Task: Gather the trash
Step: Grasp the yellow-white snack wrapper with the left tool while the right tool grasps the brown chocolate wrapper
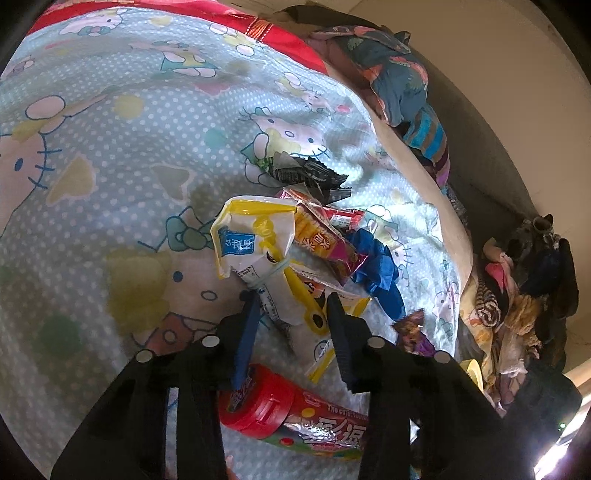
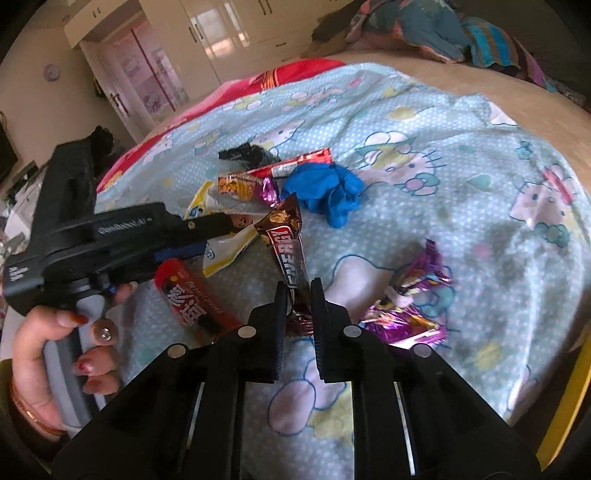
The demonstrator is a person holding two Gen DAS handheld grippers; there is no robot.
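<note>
Trash lies on a cartoon-cat bedsheet. My left gripper is open, its fingers on either side of a white and yellow wrapper. A red-capped candy tube lies under it. My right gripper is shut on the lower end of a brown snack bar wrapper. A crumpled blue glove, red and orange wrappers, a black wrapper and a purple wrapper lie around. The left gripper also shows in the right wrist view.
Piled clothes lie beyond the bed's right edge, and more clothes at its far end. White wardrobes stand behind the bed. A yellow object sits near the bed edge.
</note>
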